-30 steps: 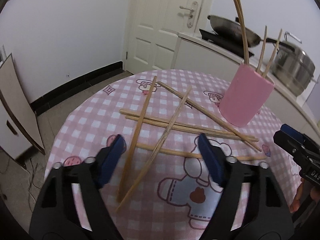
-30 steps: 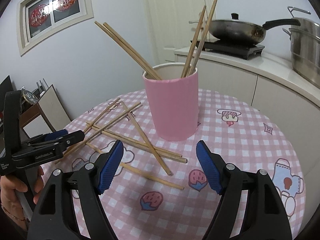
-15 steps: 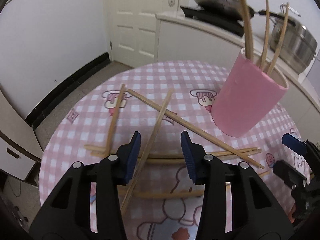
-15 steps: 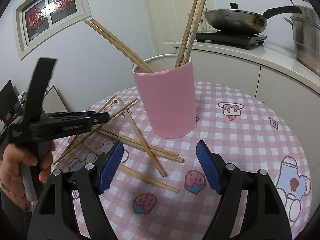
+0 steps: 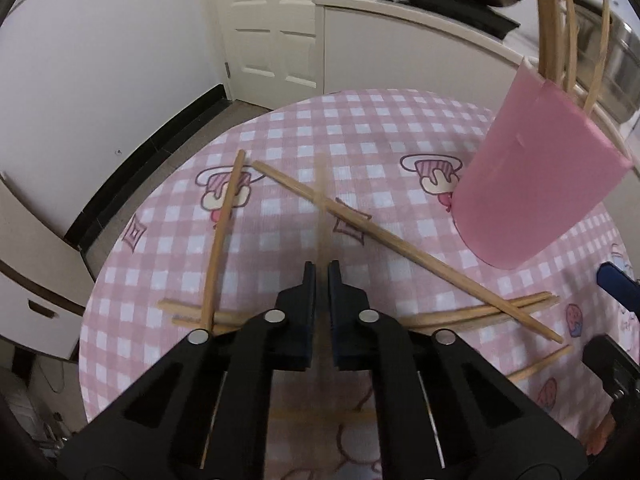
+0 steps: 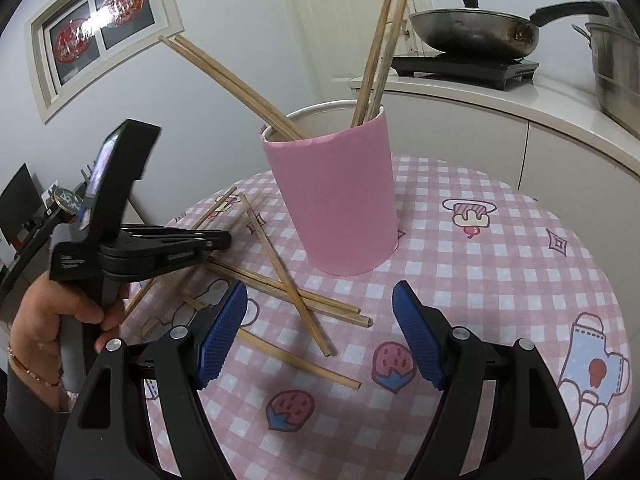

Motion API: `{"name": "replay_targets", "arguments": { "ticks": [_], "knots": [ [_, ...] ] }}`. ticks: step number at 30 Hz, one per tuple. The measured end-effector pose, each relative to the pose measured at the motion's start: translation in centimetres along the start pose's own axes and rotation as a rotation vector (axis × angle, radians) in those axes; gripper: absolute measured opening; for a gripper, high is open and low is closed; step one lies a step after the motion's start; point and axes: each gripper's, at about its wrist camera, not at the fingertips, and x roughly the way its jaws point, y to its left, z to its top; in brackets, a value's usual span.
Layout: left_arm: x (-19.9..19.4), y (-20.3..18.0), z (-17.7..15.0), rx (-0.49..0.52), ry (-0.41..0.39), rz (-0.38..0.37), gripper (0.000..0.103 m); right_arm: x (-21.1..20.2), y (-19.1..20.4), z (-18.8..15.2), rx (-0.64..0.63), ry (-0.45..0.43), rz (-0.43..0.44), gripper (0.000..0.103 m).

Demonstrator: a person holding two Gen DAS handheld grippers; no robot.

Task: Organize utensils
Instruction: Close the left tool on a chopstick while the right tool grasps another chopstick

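Several wooden chopsticks (image 5: 408, 246) lie crossed on the round table with a pink checked cloth (image 5: 360, 128). A pink cup (image 5: 536, 184) at the right holds several chopsticks; it also shows in the right wrist view (image 6: 336, 200). My left gripper (image 5: 322, 270) is shut on one chopstick (image 5: 321, 200) that runs forward between its jaws, blurred. In the right wrist view the left gripper (image 6: 218, 240) is at the left over the pile. My right gripper (image 6: 320, 334) is open and empty, above loose chopsticks (image 6: 288, 276) in front of the cup.
A kitchen counter (image 6: 520, 108) with a wok (image 6: 472, 32) on a cooktop and a steel pot (image 6: 616, 60) runs behind the table. A white door (image 5: 276, 28) and a low white cabinet (image 5: 28, 264) stand to the left.
My left gripper moved forward over the pile and closed from wide open onto one chopstick. My right gripper stayed open and came slightly nearer the cup.
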Motion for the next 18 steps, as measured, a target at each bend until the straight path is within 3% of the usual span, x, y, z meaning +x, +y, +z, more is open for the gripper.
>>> {"name": "replay_targets", "arguments": {
  "ticks": [5, 12, 18],
  "knots": [
    [-2.5, 1.9, -2.0, -0.089, -0.037, -0.078, 0.006, 0.9, 1.6, 0.5, -0.091, 0.041, 0.005, 0.071],
    [-7.1, 5.0, -5.0, -0.252, -0.142, -0.198, 0.006, 3.6, 6.8, 0.0, -0.314, 0.166, 0.066, 0.056],
    [-9.8, 6.3, -6.7, -0.309, -0.212, -0.193, 0.006, 6.2, 11.1, -0.2, -0.471, 0.246, 0.101, 0.046]
  ]
}}
